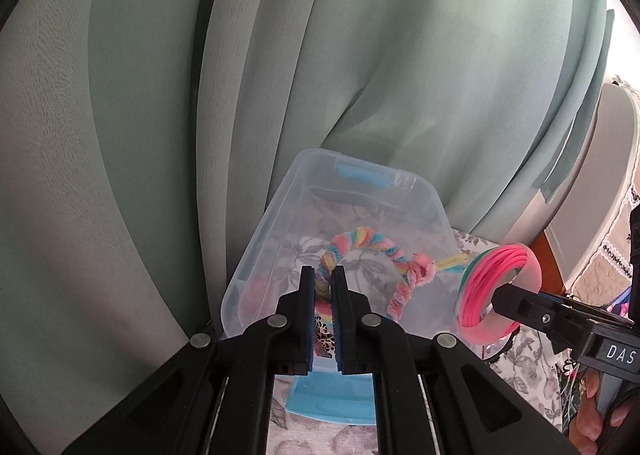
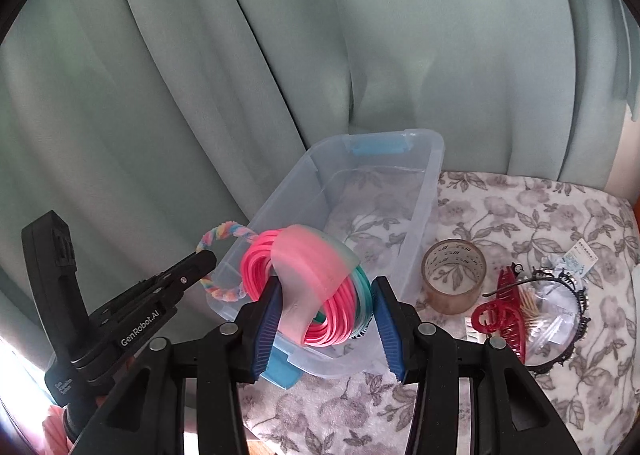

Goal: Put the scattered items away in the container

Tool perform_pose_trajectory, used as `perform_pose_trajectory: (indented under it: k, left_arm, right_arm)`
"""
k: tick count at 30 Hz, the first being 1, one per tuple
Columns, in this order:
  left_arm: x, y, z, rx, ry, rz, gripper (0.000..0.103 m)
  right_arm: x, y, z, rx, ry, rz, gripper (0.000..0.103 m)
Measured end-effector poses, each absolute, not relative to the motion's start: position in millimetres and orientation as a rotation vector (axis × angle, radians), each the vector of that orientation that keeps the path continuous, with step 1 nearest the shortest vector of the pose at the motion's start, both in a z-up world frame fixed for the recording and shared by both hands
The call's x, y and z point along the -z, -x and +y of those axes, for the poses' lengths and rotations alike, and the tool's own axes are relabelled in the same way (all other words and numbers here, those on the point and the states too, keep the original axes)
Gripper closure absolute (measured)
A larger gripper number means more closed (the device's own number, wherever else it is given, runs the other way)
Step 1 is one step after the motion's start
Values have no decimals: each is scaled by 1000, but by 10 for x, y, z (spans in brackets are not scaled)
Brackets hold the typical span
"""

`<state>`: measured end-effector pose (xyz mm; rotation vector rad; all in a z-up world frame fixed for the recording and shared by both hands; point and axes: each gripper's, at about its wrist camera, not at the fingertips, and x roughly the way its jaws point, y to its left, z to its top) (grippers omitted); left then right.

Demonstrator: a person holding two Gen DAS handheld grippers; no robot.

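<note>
Left wrist view: left hand-held gripper (image 1: 323, 275) clamped tight on one end of a rainbow fuzzy pipe-cleaner loop (image 1: 370, 251), jaws nearly touching, the loop arching out over the open clear plastic container (image 1: 276, 223). Container has blue latches (image 1: 362, 173) at far and near ends, sits on a grey floral cloth (image 1: 532, 359) against a pale green curtain (image 1: 160, 135). Something leopard-print and rainbow shows between the jaws low down, can't tell what it is. At right, the right hand-held gripper (image 1: 496, 297) comes in carrying a coil of pink and teal cord (image 1: 498, 291), just beside the container's right rim; fingers (image 1: 592, 415) of a person's hand at bottom right edge. Right wrist view: right hand-held gripper (image 2: 326, 307) partly spread, blue pads pressing both sides of the cord coil (image 2: 316, 287), which has a translucent pink band around it; coil hangs over the near end of the container (image 2: 436, 175). Left hand-held gripper (image 2: 208, 259) at left holds the fuzzy loop (image 2: 226, 231) by the container's left wall. On the cloth (image 2: 520, 199) to the right of the container: clear tape roll (image 2: 454, 275), red hair claw (image 2: 504, 311), black headband (image 2: 576, 311), a plastic bag of small sticks (image 2: 536, 315), all outside the container.
</note>
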<state>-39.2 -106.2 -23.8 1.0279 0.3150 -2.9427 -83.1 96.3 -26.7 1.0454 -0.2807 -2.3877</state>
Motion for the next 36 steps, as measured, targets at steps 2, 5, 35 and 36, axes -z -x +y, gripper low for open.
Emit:
perform_pose_trajectory:
  k: [2,5,35,36]
  left_arm:
    - [263,429,-1090,2936,-1037,318,96]
    - [299,489,-1123,2926,-1049,318,96]
    - [274,493,-1091,2932,-1098,337,36]
    - [255,473,-1081,2933,-1092,332,33]
  right_arm:
    - [286,873,935,2378,-1057,-274,54]
    - [318,931,899,2369,-1072,-267,54]
    - [266,848,886,2428,-1102,-260,46]
    - [247,821,896,2433,-1098,-260,43]
